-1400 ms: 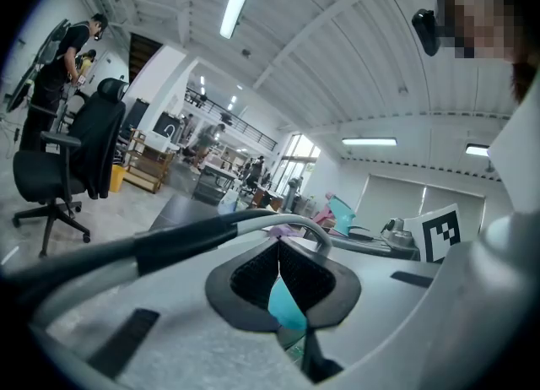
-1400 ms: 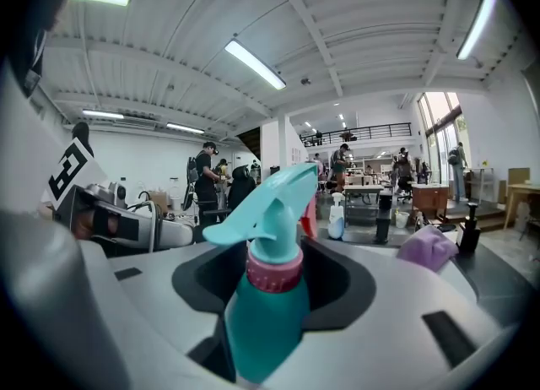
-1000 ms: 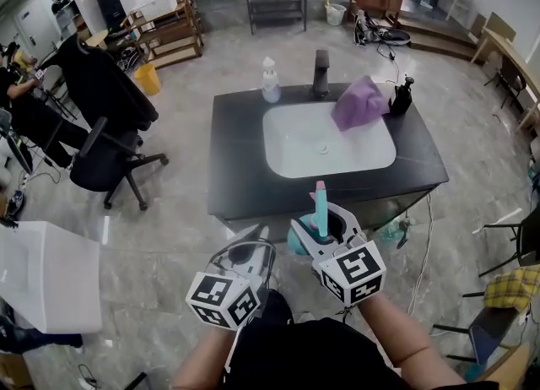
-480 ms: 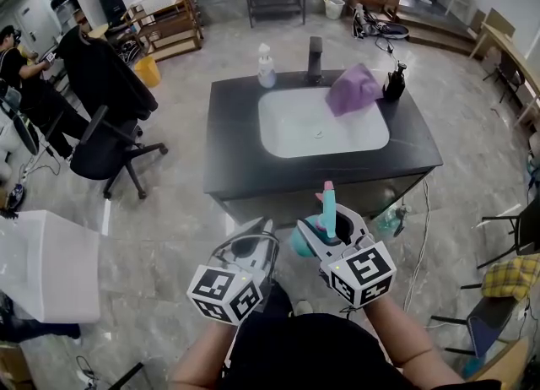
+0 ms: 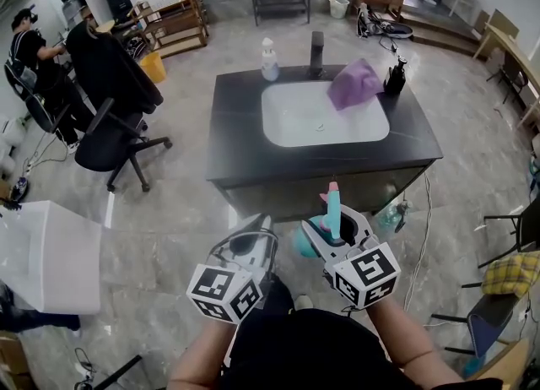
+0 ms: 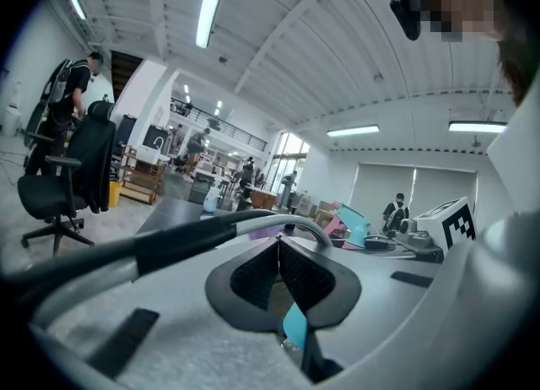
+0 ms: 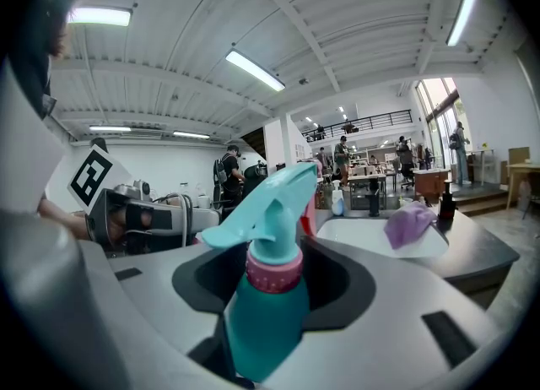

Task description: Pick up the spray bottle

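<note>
I'm keeping the right claw (image 5: 332,230) clenched on the teal spray bottle (image 7: 263,312), grasping its body below the pink collar. The bottle is standing upright in the lower middle of the head view. The left claw (image 6: 278,272) is riding just beside it on the left, pads pressed together, nothing between them. The dark surface (image 5: 236,139) with the white sink (image 5: 325,118) is sitting in the upper middle, well apart from both claws, carrying a purple cloth (image 5: 354,84) and a white bottle (image 5: 270,61).
</note>
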